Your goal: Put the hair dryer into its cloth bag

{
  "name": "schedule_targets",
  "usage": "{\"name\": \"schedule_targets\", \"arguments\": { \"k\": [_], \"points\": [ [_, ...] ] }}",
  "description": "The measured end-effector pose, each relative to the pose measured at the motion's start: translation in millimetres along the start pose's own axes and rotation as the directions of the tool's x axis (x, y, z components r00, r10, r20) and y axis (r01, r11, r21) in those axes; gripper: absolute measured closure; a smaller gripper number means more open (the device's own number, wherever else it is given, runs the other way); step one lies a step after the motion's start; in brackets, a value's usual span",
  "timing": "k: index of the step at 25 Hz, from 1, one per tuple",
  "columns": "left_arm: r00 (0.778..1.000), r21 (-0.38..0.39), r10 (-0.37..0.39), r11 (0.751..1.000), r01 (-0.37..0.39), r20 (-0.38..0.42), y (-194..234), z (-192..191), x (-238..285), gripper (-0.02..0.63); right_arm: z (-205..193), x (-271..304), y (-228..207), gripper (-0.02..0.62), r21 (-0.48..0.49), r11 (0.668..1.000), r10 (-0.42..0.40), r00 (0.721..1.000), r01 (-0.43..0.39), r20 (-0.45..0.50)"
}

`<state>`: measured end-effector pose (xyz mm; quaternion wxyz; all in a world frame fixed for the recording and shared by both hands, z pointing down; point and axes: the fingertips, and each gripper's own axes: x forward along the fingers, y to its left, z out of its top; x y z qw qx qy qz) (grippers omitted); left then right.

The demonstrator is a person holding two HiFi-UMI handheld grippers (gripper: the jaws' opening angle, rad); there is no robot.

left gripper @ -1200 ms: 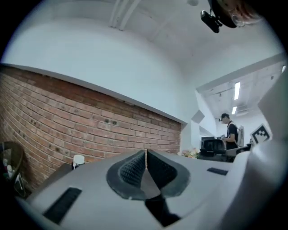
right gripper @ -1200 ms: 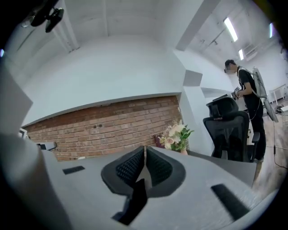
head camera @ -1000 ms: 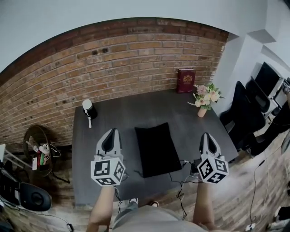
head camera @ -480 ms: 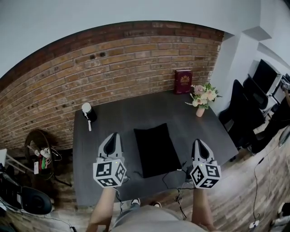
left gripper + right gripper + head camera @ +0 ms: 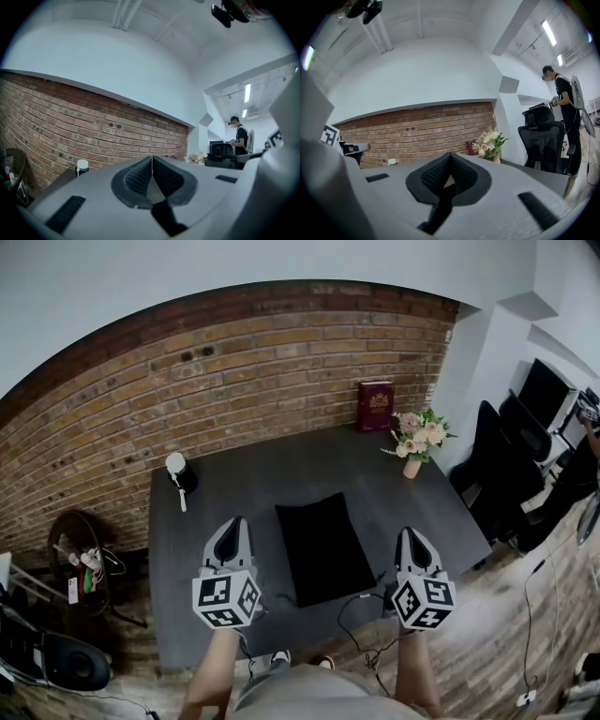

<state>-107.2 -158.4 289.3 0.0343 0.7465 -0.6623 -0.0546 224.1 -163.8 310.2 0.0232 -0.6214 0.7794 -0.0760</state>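
- Plain black cloth bag on dark grey bench.
- Red-brown brick wall, pale mortar lines.
- Dark red book, gold print.
- Pink and cream flowers, green leaves.
- Grey left gripper and right gripper, black-and-white markers.

Grey table — black cloth bag, perhaps a hair dryer, book, flowers.
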Motion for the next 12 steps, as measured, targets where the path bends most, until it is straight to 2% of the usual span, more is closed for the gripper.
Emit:
{"name": "schedule_targets", "arguments": {
  "k": [12],
  "points": [
    [1.0,-0.02,-0.004,1.0,0.004,-0.024,13.3,-12.4,5.2,0.595,-10.5,5.9,7.0,0.595,-0.005,1.0,-0.018,1.0,0.018,-0.023]
  ]
}}
